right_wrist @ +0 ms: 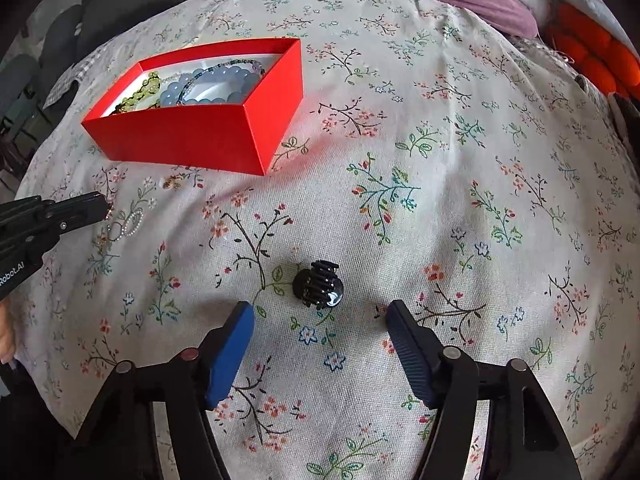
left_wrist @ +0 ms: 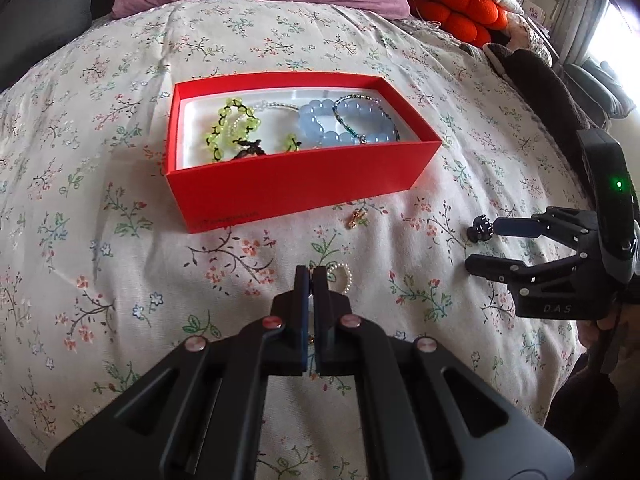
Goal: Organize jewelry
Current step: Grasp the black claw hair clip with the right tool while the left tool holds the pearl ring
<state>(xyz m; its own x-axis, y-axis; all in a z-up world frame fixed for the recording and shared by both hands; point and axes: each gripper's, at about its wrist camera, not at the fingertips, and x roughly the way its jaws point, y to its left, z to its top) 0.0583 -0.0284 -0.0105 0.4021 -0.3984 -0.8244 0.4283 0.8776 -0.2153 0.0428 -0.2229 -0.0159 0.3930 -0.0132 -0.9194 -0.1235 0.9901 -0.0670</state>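
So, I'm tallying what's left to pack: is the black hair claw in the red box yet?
Out. The black hair claw lies on the floral bedspread, apart from the red box.

Small gold piece (left_wrist: 354, 218) beside red box (left_wrist: 304, 184): too small to identify.

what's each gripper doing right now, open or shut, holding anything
left gripper: shut at the pearl ring; whether it holds anything cannot be told.
right gripper: open, holding nothing, black hair claw just ahead of it.
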